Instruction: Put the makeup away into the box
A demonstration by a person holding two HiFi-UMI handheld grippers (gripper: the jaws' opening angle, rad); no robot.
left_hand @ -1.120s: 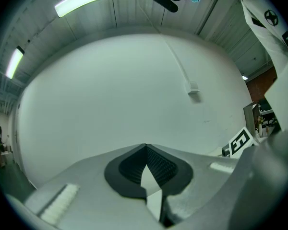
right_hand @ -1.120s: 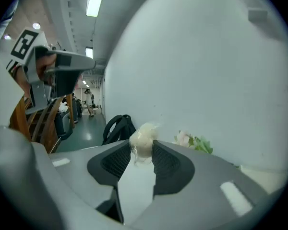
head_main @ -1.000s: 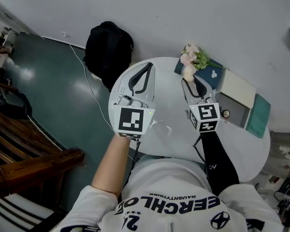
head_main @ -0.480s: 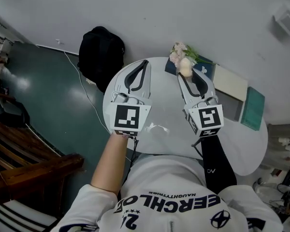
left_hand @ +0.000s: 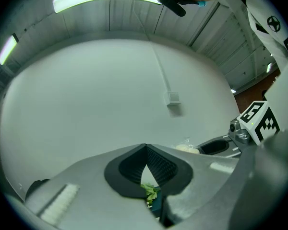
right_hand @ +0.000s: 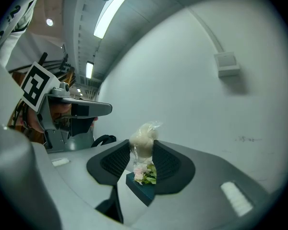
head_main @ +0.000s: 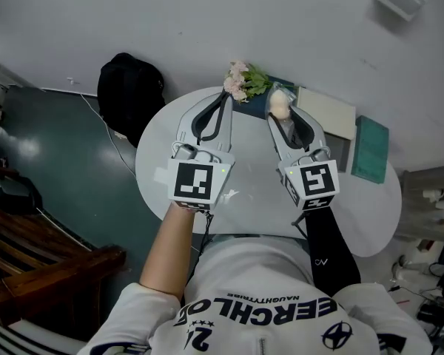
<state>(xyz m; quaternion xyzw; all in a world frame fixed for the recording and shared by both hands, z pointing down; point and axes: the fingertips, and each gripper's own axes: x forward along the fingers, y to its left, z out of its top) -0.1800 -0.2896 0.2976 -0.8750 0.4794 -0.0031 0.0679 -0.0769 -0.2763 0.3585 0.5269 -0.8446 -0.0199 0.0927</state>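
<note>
Right gripper clamps the wrapped makeup puff, upper centre in the head view, just left of the grey box, whose contents are unclear. Left gripper is closed on nothing. Free table surface spans lower right to the rim.

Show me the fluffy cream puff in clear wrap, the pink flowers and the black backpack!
cream puff in clear wrap [right_hand: 143,139]: right gripper view, its round top.
pink flowers [head_main: 235,78]: head view, the blooms.
black backpack [head_main: 129,89]: head view, its middle.
</note>
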